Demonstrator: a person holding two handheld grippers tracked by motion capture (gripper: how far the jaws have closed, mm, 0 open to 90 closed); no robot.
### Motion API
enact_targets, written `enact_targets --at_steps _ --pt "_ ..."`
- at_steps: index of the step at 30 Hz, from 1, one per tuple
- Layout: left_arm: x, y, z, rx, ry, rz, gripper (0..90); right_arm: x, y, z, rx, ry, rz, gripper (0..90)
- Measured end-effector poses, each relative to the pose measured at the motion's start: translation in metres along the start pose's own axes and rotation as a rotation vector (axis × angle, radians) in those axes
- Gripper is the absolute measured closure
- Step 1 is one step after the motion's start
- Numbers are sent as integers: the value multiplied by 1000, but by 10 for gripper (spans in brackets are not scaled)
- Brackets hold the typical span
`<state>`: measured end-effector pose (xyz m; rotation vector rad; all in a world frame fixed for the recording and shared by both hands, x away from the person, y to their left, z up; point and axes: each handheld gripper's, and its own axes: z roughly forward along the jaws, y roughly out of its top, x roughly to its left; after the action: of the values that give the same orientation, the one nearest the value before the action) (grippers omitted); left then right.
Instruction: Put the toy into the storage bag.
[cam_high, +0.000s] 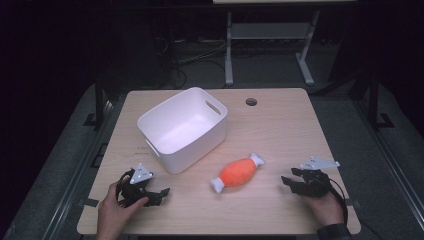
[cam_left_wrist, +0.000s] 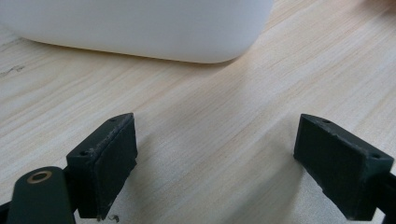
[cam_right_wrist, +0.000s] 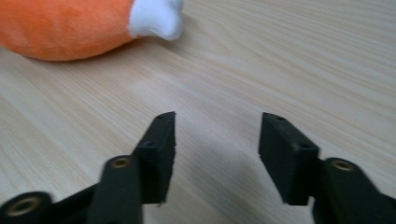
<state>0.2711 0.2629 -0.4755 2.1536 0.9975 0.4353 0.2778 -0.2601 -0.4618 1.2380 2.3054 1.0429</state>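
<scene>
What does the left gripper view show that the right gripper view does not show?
The left gripper view alone shows the rounded lower corner of the white bin, close ahead of the left gripper, whose jaws stand wide apart with nothing between them. The right gripper view alone shows the orange plush toy with its white end, lying ahead and to the left of the right gripper, whose jaws are apart and empty. Both views share the light wooden table and a pair of black jaws over bare wood.
</scene>
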Motion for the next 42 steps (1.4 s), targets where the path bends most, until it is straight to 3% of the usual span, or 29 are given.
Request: enact_targets --at_steps 1,2,8,24,42 --pt "0 0 0 1 0 0 125 0 0 0 0 0 0 524" --pt "0 0 0 1 1 0 126 -1 5 0 -2 6 -14 629" --pt "0 0 0 1 0 -2 126 1 17 5 -6 35 -49 896" --pt "-1 0 0 1 0 -4 126 6 59 25 -24 90 -118 897" --pt "0 0 -1 4 1 -1 125 17 93 53 -20 124 -153 897"
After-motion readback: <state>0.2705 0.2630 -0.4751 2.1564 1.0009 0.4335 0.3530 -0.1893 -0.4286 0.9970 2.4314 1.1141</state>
